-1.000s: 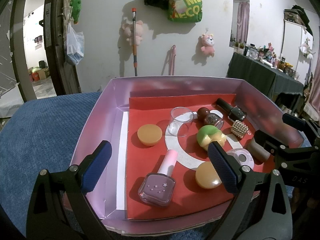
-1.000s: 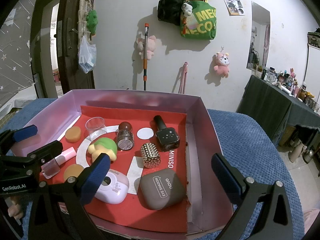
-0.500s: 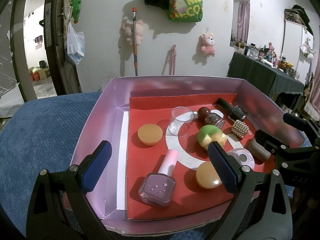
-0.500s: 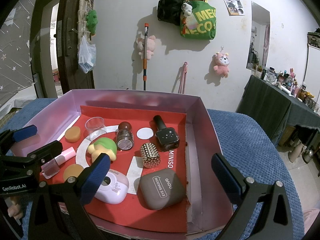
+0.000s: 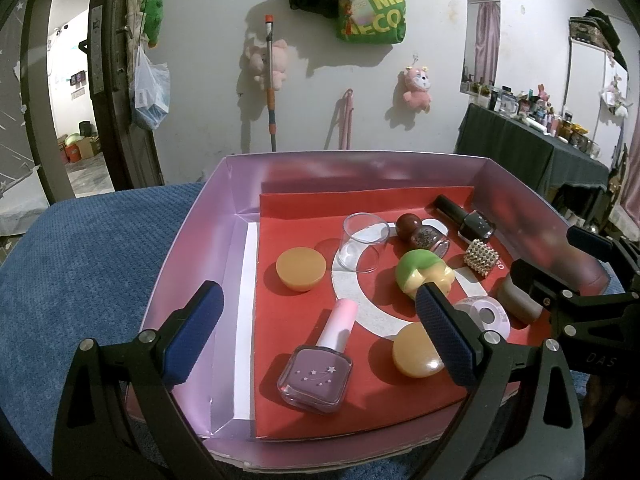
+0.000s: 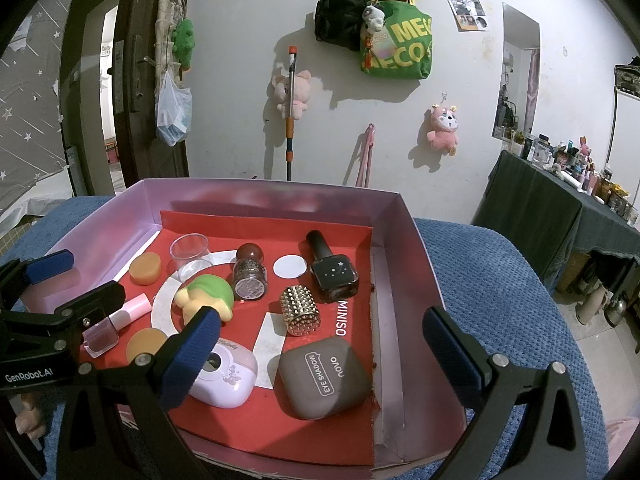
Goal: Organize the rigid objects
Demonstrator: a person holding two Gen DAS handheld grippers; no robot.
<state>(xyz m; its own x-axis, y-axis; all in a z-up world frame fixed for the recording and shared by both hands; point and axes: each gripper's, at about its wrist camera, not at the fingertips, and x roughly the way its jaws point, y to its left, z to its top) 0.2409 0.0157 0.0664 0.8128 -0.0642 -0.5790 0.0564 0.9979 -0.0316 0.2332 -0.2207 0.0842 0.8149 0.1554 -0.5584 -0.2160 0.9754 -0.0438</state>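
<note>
White wall (image 6: 240, 80) ahead at 12 o'clock, bags (image 6: 376, 28) and plush toys (image 6: 442, 128) hung on it. Dark door (image 6: 132, 80) at 10 o'clock. Cluttered dark-draped table (image 6: 560, 208) at 2 o'clock.

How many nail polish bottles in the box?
3: a pink-capped bottle near the front left, a glittery brown-capped bottle mid-box, and a black bottle at the back right. None looks hidden.

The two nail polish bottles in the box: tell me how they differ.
The pink nail polish bottle has mauve glass and a pale pink cap; the black nail polish bottle has dark glass and a black cap. The pink one lies near the box's front left, beside the left gripper; the black one lies toward the back right. Both lie flat, are square-bodied, and carry small star prints.
</note>
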